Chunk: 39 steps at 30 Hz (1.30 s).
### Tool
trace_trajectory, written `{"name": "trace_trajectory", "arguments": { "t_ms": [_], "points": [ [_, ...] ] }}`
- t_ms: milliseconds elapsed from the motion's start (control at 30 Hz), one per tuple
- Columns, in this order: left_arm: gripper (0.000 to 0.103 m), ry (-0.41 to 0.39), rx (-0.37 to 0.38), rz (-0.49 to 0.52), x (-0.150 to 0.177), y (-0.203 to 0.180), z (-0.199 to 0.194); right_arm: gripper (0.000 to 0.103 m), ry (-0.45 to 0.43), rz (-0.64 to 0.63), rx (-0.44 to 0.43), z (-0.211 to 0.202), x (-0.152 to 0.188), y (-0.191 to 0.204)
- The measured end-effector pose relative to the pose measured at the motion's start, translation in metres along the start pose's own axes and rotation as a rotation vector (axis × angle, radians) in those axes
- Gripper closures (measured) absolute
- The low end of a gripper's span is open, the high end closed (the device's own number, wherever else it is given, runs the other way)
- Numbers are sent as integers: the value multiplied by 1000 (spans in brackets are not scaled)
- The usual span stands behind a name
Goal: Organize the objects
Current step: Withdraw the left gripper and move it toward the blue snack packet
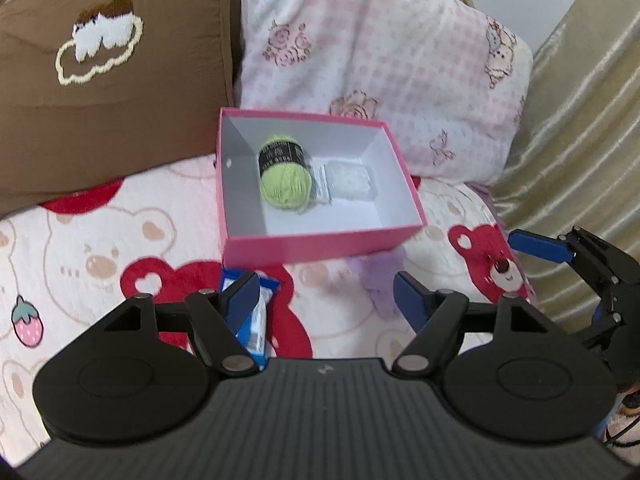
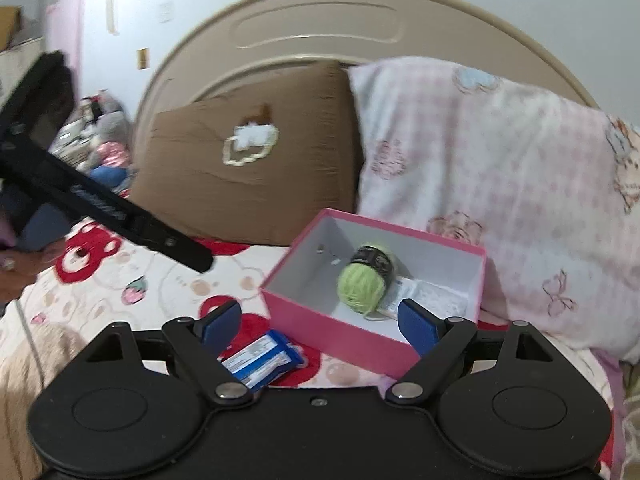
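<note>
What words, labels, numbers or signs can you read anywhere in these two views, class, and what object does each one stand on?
None can be read.
Black band on the green yarn ball: pale print, too blurred.
Clear packet beside it in the pink box: small print, too small.
Blue and white packet on the bedspread: printed lines, too blurred.
Left gripper's side: pale marking, unreadable.

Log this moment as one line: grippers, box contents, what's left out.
left gripper: open, empty | right gripper: open, empty | pink box: green yarn ball, clear packet | blue packet: on blanket, outside box
</note>
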<state>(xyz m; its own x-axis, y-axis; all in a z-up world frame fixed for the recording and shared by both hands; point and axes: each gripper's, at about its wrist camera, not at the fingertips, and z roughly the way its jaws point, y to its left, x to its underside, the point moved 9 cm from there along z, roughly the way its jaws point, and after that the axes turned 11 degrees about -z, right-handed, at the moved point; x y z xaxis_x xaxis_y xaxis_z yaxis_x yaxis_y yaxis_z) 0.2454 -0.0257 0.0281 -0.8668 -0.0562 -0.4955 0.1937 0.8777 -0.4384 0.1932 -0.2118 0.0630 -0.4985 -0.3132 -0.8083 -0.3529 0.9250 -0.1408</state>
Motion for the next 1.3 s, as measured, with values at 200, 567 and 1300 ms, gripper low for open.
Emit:
{"name": "trace_trajectory", "arguments": {
  "t_ms": [200,567,1300],
  "points": [
    [16,55,22,-7,24,0,0,14,78,-109,-68,-11,15,35],
    [6,87,13,-15,56,16,17,14,138,-300,-94,0,44,84],
    [6,76,-22,-123,67,59,84,14,173,-461,-115,81,70,118]
  ]
}}
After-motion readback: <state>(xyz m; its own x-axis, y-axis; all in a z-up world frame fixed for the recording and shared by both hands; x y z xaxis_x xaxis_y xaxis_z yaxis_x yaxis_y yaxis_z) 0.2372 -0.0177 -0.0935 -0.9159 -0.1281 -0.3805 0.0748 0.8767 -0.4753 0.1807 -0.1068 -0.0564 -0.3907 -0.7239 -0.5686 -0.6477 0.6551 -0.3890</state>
